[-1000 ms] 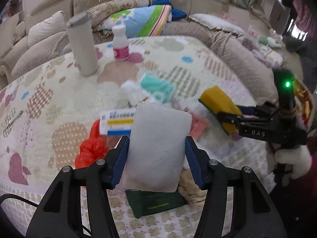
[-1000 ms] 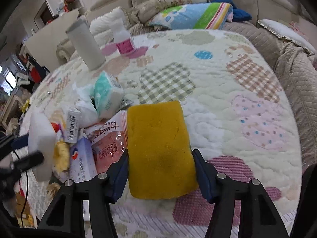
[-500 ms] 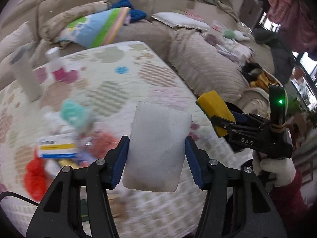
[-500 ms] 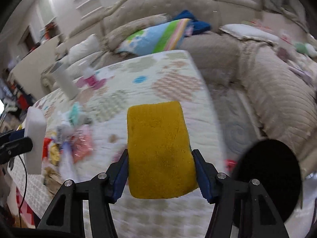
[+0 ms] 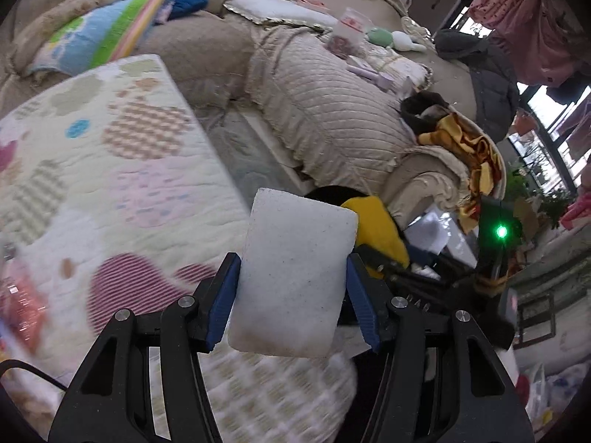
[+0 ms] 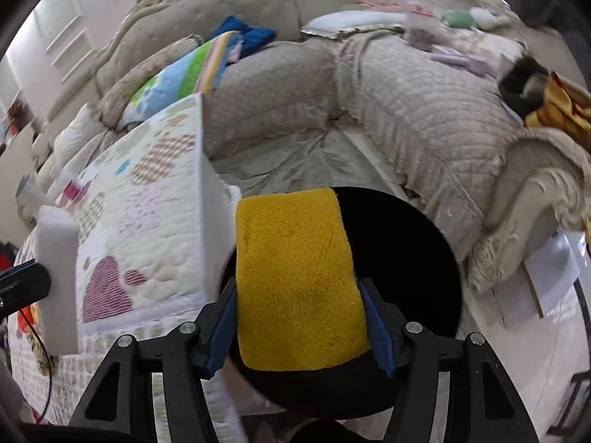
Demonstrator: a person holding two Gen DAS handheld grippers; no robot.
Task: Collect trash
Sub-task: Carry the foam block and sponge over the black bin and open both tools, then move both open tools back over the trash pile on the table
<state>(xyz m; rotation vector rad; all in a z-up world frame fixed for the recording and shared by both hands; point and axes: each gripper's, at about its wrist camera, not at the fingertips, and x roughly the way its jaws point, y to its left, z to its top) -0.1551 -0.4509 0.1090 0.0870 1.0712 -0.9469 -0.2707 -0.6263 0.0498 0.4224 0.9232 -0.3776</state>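
Observation:
My left gripper [image 5: 291,280] is shut on a white sponge [image 5: 295,258], which stands upright between the blue pads beyond the right edge of the quilt-covered table [image 5: 110,184]. My right gripper [image 6: 297,310] is shut on a yellow sponge [image 6: 291,254] and hangs above the mouth of a round black bin [image 6: 406,258] on the floor beside the table [image 6: 147,203]. In the left wrist view the yellow sponge [image 5: 376,221] shows just right of the white one, with a sliver of the bin [image 5: 325,193] behind. The white sponge [image 6: 59,277] appears at the left of the right wrist view.
A beige quilted sofa [image 6: 424,110] curves around behind the bin, with a striped pillow [image 5: 103,37] and small items on it. White papers [image 6: 550,273] lie on the floor at the right. Blurred red wrappers [image 5: 18,295] remain on the table's left part.
Both grippers have swung right, off the trash pile on the table, past its edge; the right one now hangs over the black bin. Each still grips its sponge.

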